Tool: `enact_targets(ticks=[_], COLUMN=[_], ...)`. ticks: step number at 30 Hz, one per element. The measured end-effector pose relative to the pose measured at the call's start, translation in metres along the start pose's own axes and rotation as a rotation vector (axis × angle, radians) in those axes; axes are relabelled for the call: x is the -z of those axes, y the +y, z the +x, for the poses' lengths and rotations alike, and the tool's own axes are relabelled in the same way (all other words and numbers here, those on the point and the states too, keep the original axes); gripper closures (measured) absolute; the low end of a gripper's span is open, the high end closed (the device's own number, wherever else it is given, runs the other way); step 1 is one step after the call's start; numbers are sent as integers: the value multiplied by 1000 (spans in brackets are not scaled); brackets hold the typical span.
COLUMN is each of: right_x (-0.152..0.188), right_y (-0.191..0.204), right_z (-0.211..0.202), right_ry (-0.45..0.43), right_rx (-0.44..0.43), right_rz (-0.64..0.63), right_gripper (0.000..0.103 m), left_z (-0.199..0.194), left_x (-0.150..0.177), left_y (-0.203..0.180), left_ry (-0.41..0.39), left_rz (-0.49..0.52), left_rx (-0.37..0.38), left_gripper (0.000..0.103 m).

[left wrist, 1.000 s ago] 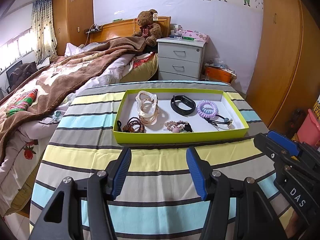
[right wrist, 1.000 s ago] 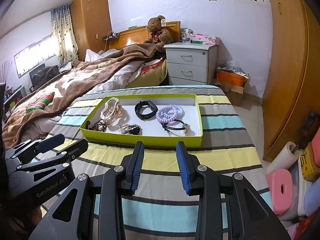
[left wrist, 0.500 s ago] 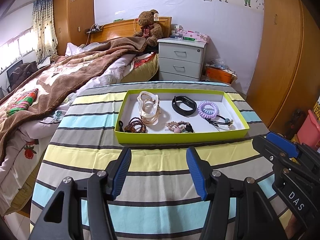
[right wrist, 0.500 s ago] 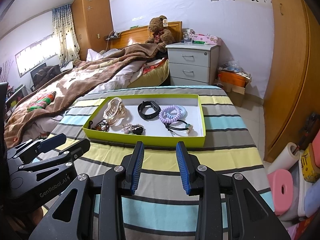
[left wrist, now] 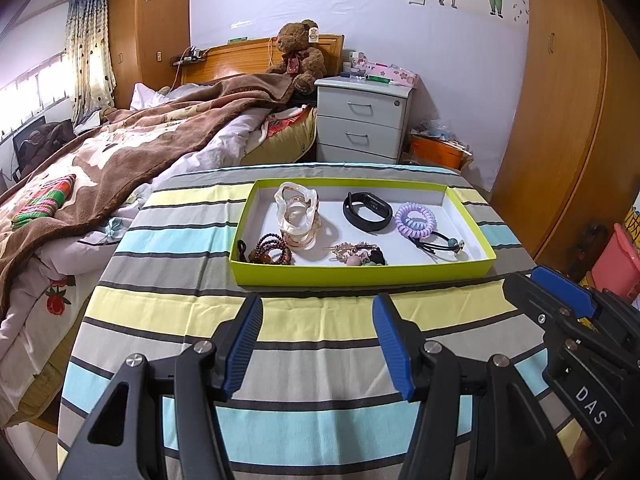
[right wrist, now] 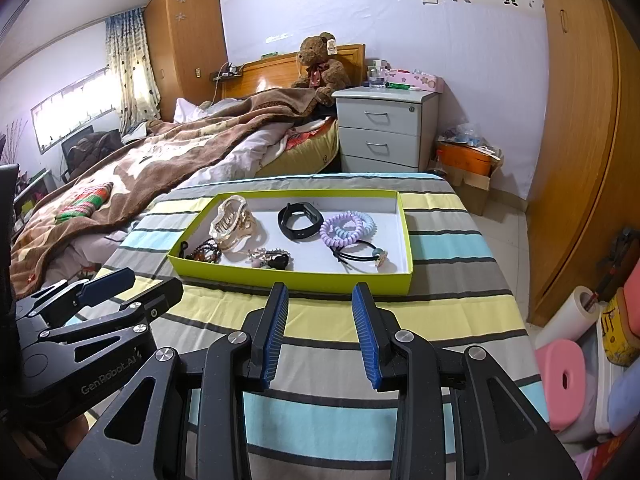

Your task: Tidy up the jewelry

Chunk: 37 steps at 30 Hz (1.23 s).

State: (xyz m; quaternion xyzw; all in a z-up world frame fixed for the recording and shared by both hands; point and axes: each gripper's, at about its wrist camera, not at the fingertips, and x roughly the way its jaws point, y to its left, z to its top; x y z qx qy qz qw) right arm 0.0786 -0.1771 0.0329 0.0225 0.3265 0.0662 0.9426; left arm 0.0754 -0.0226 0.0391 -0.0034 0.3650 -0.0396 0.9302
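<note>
Right, both my grippers hang over the striped cloth [left wrist: 200, 320] on the near side of the green tray [left wrist: 360, 276], well short of it. Left gripper [left wrist: 318, 344] has its jaws spread w/ nothing between; right gripper [right wrist: 320, 336] likewise gapes empty.

All the jewelry sits inside the tray: clear claw clip [left wrist: 296, 220] far left, bead bracelet [left wrist: 272, 250] near left, black band [left wrist: 367, 212] mid-far, purple coil tie [left wrist: 415, 220] to its right, black elastic w/ charm [left wrist: 440, 242] near right, small beaded clip [left wrist: 358, 254] at the near wall.

That fits either a sorted tray or one about to be emptied; can't tell which. Whichever piece I go for, I'd come in over the near wall, not through it, and pinch a single item, esp. where beads & clip lie close together.
</note>
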Motion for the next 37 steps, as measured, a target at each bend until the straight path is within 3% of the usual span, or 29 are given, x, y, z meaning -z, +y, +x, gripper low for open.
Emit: enact_targets(ticks=[37], right_x=[0], right_y=[2], right_z=[-2], right_ry=[-4], right_rx=[1], right_rz=[-1], right_gripper=[69], left_z=[-3], left_x=[3], left_y=[5], left_ry=[-1], left_rz=[-10], left_rx=[-15], left_gripper=[44])
